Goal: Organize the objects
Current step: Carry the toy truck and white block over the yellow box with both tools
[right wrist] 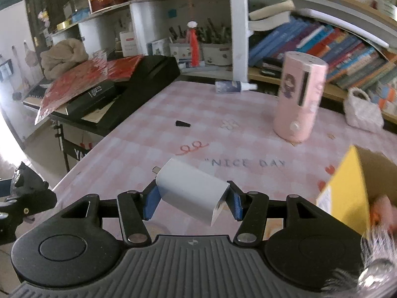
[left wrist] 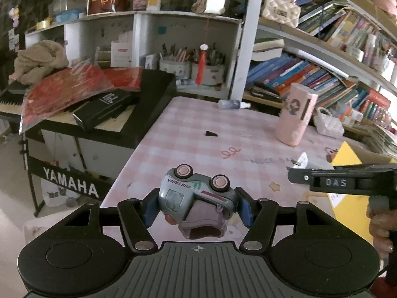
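Observation:
My left gripper [left wrist: 197, 207] is shut on a grey toy truck [left wrist: 196, 196], held upside down with its pink wheels up, above the pink checked table [left wrist: 188, 134]. My right gripper [right wrist: 192, 202] is shut on a white charger plug [right wrist: 191, 192], held tilted above the table [right wrist: 153, 154]. The right gripper's black body also shows at the right of the left wrist view [left wrist: 347, 182]. A yellow cardboard box [right wrist: 347, 188] with things inside stands open at the right; it also shows in the left wrist view [left wrist: 347, 159].
A pink cylindrical container [right wrist: 299, 96] stands mid-table. A small bottle [right wrist: 233, 86] lies at the far edge, and a small black piece [right wrist: 182, 123] lies on the cloth. A white beaded bag [right wrist: 362, 110] sits right. A Yamaha keyboard [left wrist: 104, 114] with clutter stands left; bookshelves [left wrist: 322, 74] stand behind.

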A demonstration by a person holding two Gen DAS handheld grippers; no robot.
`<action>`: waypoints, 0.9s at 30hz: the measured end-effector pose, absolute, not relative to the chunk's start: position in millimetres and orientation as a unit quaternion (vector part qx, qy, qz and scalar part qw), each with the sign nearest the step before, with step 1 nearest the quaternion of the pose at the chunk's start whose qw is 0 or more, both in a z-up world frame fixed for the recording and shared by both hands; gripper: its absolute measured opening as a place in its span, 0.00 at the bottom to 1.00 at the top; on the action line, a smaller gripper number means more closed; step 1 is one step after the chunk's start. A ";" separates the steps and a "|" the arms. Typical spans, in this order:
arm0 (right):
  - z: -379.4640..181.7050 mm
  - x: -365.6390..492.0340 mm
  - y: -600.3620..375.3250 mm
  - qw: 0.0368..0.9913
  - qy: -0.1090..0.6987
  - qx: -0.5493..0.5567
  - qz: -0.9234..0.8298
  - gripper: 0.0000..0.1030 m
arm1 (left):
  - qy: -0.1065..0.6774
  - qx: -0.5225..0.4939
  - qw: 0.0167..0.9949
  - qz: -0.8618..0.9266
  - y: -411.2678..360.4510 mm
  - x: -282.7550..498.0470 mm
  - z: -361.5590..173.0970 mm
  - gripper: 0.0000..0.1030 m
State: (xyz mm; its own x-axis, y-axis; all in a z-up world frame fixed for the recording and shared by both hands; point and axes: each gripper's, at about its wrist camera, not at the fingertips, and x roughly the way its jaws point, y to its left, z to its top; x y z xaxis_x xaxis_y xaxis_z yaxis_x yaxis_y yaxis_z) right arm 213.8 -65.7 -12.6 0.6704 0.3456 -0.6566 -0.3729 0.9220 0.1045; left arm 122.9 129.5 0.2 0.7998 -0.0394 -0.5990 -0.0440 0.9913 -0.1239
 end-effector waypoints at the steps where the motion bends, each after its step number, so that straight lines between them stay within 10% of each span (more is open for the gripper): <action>1: -11.8 206.8 -68.7 0.914 0.357 -0.014 0.192 0.51 | 0.316 -0.065 0.947 -0.002 129.0 118.8 0.3 0.60; 27: -31.2 29.3 -103.5 0.917 0.381 0.027 0.114 0.52 | 0.349 -0.012 0.929 -0.125 86.9 5.0 -12.3 0.60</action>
State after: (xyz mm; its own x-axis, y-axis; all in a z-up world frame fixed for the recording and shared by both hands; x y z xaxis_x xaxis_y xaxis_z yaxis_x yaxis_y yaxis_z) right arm 29.3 -103.5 -31.2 0.6833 0.2299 -0.6930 -0.1887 0.9725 0.1367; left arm 5.0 86.9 -12.3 0.7255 -0.2409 -0.6447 0.2246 0.9683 -0.1091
